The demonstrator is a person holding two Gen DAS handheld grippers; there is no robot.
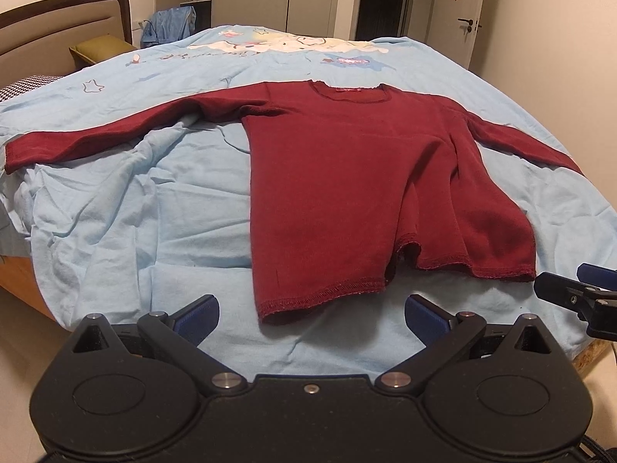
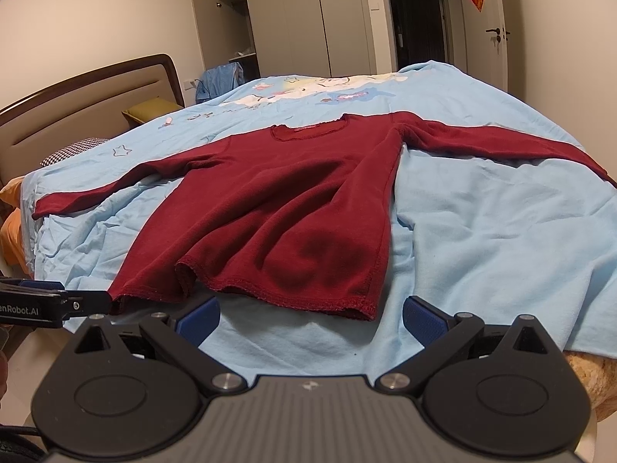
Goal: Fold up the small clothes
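A dark red long-sleeved shirt [image 1: 347, 177] lies flat on the light blue bedsheet [image 1: 154, 200], collar away from me, both sleeves spread out sideways. Its hem is bunched with a fold near the middle. My left gripper [image 1: 310, 316] is open just short of the hem's left part, with nothing between its blue pads. In the right wrist view the same shirt [image 2: 277, 208] fills the centre, and my right gripper [image 2: 310, 318] is open just below the hem's right corner, holding nothing. Each gripper shows at the edge of the other's view.
The bed's near edge runs just under both grippers. A brown headboard [image 2: 96, 96] and an olive pillow [image 2: 150, 110] lie to the left. A blue garment [image 2: 219, 77] hangs by an open wardrobe at the back; a door [image 2: 497, 38] stands to the right.
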